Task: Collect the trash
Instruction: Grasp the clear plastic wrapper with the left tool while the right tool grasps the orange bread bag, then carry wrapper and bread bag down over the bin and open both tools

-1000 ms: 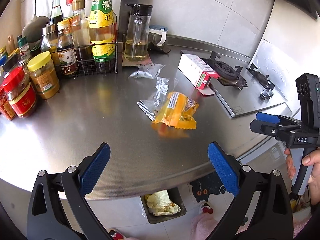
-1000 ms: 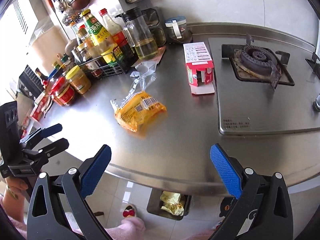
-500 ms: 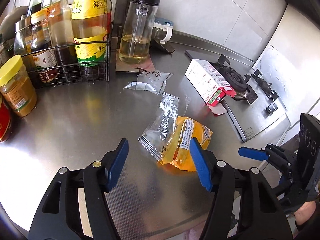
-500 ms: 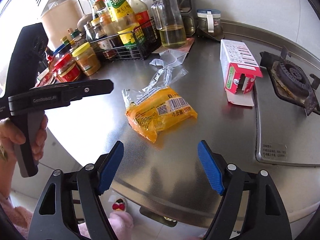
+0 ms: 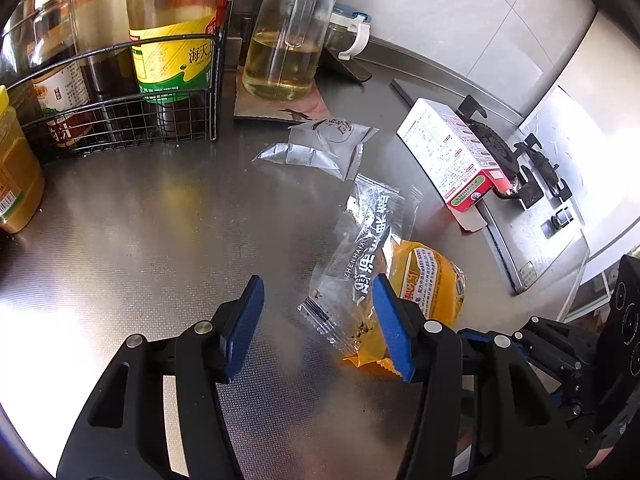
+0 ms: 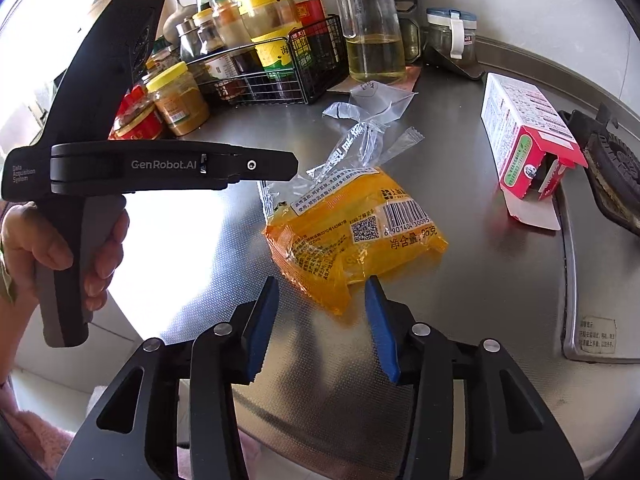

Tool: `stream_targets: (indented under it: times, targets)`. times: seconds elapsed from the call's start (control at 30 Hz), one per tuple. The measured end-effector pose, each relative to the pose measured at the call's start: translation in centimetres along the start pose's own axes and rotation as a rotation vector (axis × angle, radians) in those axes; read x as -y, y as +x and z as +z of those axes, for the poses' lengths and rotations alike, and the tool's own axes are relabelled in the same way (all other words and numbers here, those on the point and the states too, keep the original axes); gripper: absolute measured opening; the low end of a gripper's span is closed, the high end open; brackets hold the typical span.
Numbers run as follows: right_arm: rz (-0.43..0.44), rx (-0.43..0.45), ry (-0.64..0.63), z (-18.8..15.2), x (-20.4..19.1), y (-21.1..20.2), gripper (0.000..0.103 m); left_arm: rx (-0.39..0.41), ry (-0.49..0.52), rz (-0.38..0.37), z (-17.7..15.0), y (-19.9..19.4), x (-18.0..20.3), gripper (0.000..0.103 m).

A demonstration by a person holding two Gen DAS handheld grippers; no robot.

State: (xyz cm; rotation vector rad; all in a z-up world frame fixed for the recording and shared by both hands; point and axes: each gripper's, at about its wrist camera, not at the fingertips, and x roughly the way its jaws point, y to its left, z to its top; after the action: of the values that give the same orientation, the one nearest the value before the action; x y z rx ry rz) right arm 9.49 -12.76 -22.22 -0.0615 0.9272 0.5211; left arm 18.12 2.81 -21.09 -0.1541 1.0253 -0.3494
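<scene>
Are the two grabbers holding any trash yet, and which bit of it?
Nothing is held. The left gripper and right gripper both have open jaws, near the yellow wrapper on the counter but not clamping it.

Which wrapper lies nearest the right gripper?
The orange wrapper, its corner between the right gripper's open fingers; the two clear wrappers lie beyond it.

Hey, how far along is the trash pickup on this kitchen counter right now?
Nothing looks collected yet. The yellow wrapper, clear wrapper, silver packet and opened carton all lie on the counter. In hand: nothing, though the right gripper is open with its fingertips at the yellow wrapper's near edge, and the left gripper is open beside the clear wrapper. All four pieces remain.
</scene>
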Motion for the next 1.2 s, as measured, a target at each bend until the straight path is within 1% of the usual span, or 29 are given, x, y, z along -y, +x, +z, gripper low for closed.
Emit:
stream_targets:
  times: [0.07, 0.13, 0.17, 0.2, 0.27, 0.33, 0.4, 0.43, 0.63, 0.83, 0.97, 1.13, 1.2]
  targets:
    - [0.001, -0.009, -0.005, 0.1, 0.0, 0.3, 0.040, -0.011, -0.002, -0.010, 0.0, 0.5, -0.2, 0.049]
    - [0.003, -0.017, -0.012, 0.1, -0.1, 0.6, 0.030, -0.024, -0.002, -0.016, 0.0, 0.9, -0.4, 0.035]
    - [0.003, -0.020, -0.017, 0.2, -0.2, 0.7, 0.027, -0.026, 0.002, -0.015, -0.1, 1.0, -0.4, 0.031]
    - [0.007, -0.022, -0.020, 0.2, -0.3, 0.8, 0.024, -0.025, 0.008, -0.012, -0.1, 1.1, -0.4, 0.024]
    - [0.015, -0.025, -0.024, 0.1, -0.3, 0.9, 0.020, -0.024, 0.011, -0.016, -0.1, 1.1, -0.3, 0.020]
    - [0.013, -0.023, -0.032, 0.0, -0.5, 0.9, 0.014, -0.015, 0.018, -0.017, -0.1, 1.0, -0.1, 0.013]
    - [0.015, -0.020, -0.042, -0.2, -0.6, 0.6, 0.008, 0.001, 0.029, -0.011, -0.1, 0.7, 0.3, 0.009]
    - [0.018, -0.016, -0.048, -0.3, -0.7, 0.3, 0.007, 0.007, 0.035, -0.006, 0.0, 0.6, 0.5, 0.008]
    - [0.004, 0.009, -0.047, -1.3, -0.7, -2.1, 0.007, 0.039, 0.070, 0.015, -0.6, -1.0, 1.8, 0.004]
    - [0.014, 0.024, -0.020, -3.3, -0.4, -5.5, 0.007, 0.109, 0.106, 0.036, -2.1, -5.6, 3.5, 0.004]
    - [0.037, 0.027, -0.014, -5.1, -0.9, -8.3, 0.007, 0.137, 0.112, 0.040, -4.3, -9.2, 4.5, 0.004]
    - [0.092, 0.014, 0.002, -7.8, -1.4, -11.4, 0.007, 0.149, 0.126, 0.047, -8.5, -13.5, 5.9, 0.004]
    - [0.128, 0.004, 0.012, -9.1, -1.5, -12.4, 0.007, 0.157, 0.131, 0.052, -10.5, -15.0, 6.4, 0.004]
